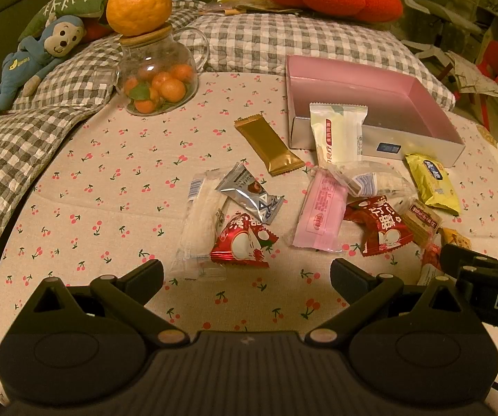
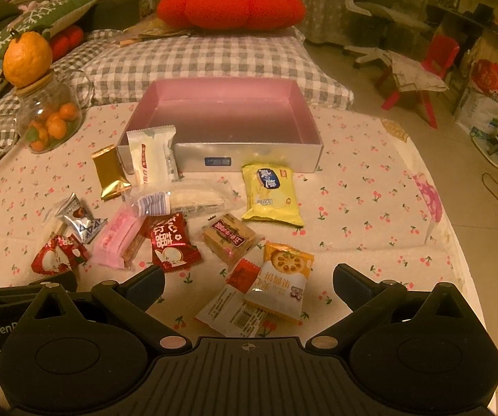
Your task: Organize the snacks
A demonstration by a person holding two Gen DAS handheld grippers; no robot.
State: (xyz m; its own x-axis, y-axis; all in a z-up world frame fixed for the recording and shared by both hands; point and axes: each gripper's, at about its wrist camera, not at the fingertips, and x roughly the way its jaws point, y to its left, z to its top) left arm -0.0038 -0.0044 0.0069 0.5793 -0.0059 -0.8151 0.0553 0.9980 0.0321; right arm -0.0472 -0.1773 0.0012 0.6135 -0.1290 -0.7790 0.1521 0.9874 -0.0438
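Your right gripper [image 2: 249, 286] hangs wide open and holds nothing, low in its frame. Directly between its fingers lies the orange-and-white cracker packet with a biscuit picture [image 2: 281, 282], overlapping a white-and-red flat sachet [image 2: 231, 303]. The packet's long axis runs roughly away from you, toward the shallow pink-lined rectangular cardboard box [image 2: 249, 161] at centre frame, which looks empty. Your left gripper [image 1: 247, 277] is also wide open and empty, nearer the red heart-printed candy wrapper [image 1: 243, 242] just ahead of its left finger. By my reading, the right hand is better placed for the cracker packet.
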